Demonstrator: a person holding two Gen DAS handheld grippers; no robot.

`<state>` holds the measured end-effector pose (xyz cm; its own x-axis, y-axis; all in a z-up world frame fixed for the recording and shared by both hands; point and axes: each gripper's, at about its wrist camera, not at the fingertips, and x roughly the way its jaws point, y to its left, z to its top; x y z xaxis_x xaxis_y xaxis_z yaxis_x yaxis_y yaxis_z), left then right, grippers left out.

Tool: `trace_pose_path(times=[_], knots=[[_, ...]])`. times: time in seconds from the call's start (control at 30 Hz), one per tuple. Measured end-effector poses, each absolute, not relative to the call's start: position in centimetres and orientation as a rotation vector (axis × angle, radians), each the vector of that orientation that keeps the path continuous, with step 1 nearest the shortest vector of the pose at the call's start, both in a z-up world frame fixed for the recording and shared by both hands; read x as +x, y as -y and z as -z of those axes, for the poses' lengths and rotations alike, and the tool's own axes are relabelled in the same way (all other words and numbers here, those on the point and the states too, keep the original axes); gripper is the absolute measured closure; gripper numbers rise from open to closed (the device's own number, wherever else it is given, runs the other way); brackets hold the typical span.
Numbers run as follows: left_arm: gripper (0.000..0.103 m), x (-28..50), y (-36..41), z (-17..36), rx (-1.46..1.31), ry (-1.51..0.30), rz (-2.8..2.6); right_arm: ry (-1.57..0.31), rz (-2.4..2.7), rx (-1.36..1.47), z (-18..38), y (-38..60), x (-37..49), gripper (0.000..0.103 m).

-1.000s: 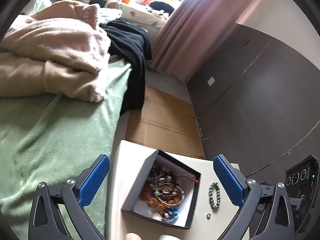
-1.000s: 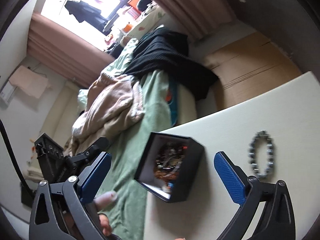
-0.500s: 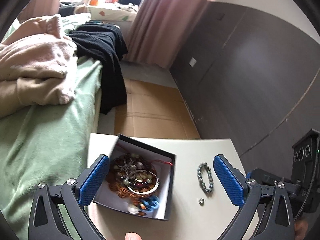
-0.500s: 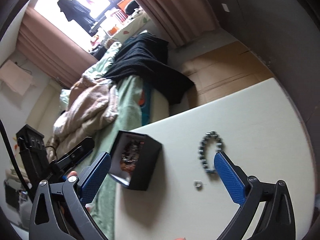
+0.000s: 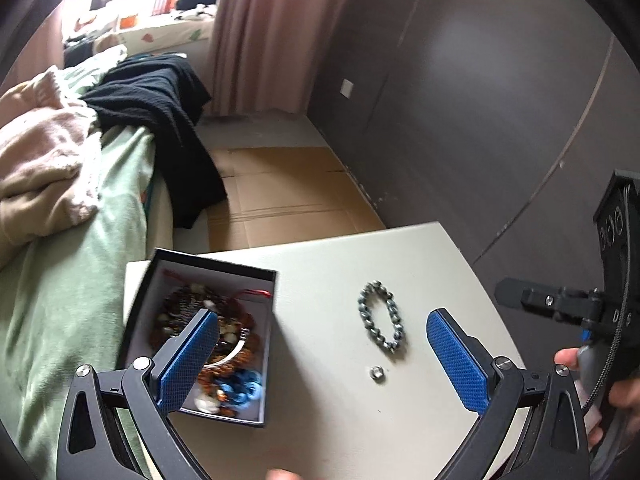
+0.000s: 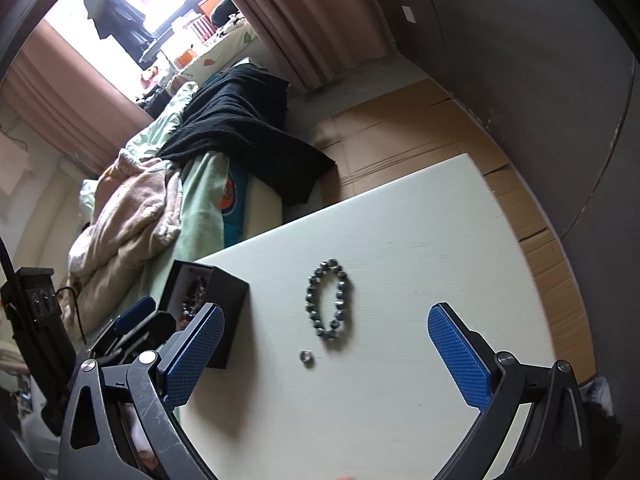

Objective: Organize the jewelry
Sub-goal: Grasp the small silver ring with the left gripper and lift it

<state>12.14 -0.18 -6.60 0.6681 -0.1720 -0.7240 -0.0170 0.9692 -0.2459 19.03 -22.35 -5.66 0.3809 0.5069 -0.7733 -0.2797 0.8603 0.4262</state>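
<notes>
Black jewelry box [image 5: 200, 336] at counter [image 5: 340, 420] left edge, lid off, full of tangled beads, likely the collection spot. Grey bead bracelet [image 6: 328, 300] and small ring [image 6: 307, 356] loose on counter beside it, not yet boxed. Left tool [image 5: 320, 356] spread wide, empty, touching nothing. Right tool [image 6: 324, 356] spread wide, empty, framing bracelet and ring.

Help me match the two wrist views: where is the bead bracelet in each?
Left wrist: bracelet lies on the table, right of centre, between box and right blue finger.
Right wrist: bracelet lies at centre, right of the box.
Shared landmark: small ring just below the bracelet.
</notes>
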Motion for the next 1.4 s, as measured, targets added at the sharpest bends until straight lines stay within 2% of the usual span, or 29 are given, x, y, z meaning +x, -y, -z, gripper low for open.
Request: trace_pose_path(times=[0.13,0.2,0.3,0.4,0.53,0.6,0.83,1.07,1.23,1.4], knots=[[0.004,12.3,1.7,7.4,-0.212,-0.874,0.140,-1.061,-0.505,0.210,5.5,23.1,19.0,0.000],[0.017,12.4,2.4,7.8,-0.188,-0.889,0.146,-1.061,-0.496,0.220,5.7,23.7,19.0,0.000],[0.032,12.7,3.5,8.8,-0.157,-0.931,0.167,-1.060,-0.471,0.223,5.8,24.7,19.2,0.000],[0.039,12.8,4.4,9.6,-0.121,-0.949,0.166,-1.069,-0.454,0.251,6.0,25.7,19.5,0.000],[0.043,13.0,5.9,10.5,-0.073,-0.969,0.184,-1.080,-0.432,0.274,6.4,26.8,19.9,0.000],[0.052,13.2,6.7,11.2,-0.055,-0.991,0.193,-1.081,-0.427,0.283,6.4,27.1,20.1,0.000],[0.065,13.7,7.9,13.3,-0.020,-1.050,0.207,-1.084,-0.404,0.297,6.4,28.4,20.4,0.000],[0.068,13.9,8.8,14.4,0.007,-1.062,0.226,-1.086,-0.393,0.316,6.4,29.3,20.6,0.000],[0.090,14.1,8.9,15.0,0.003,-1.076,0.224,-1.096,-0.387,0.308,6.6,29.5,20.7,0.000],[0.090,13.9,7.9,13.8,-0.028,-1.042,0.214,-1.112,-0.416,0.286,6.8,28.4,20.7,0.000]])
